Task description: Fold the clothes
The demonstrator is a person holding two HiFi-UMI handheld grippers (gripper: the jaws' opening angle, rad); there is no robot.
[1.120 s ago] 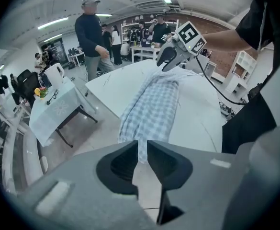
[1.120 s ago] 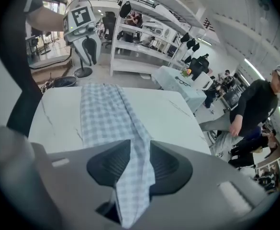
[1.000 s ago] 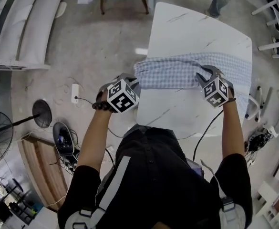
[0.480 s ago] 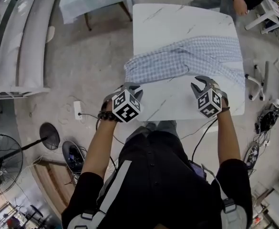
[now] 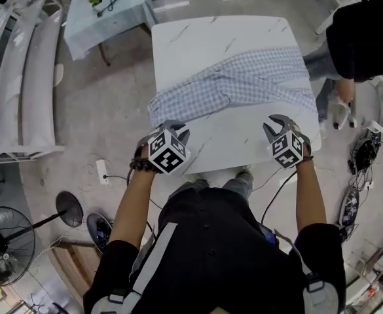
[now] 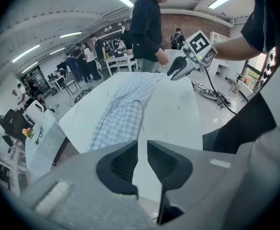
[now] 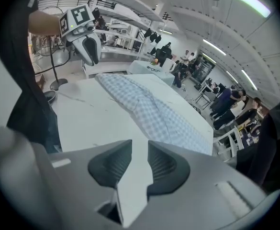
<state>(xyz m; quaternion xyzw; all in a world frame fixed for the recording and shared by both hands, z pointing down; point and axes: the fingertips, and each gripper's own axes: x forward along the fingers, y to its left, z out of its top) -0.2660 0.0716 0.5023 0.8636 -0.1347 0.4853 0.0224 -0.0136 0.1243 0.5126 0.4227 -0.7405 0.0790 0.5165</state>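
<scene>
While both jaws stand narrow, nothing held, shirt (image 5: pixel 234 84) lies on table (image 5: pixel 237 142) just ahead of them. Shirt's long way runs side to side. Left gripper (image 5: pixel 176 128) looks nearer shirt's end than right gripper (image 5: pixel 279 124).

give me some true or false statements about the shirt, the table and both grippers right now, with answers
1. The checked shirt lies on the white table. True.
2. The left gripper grips the shirt's edge. False: its jaws stand slightly apart with nothing between them; the shirt lies ahead of them.
3. The right gripper holds nothing. True.
4. The shirt is folded into a neat square. False: it lies stretched across the table's width, loosely rumpled.
5. A person in black stands beside the table. True.
</scene>
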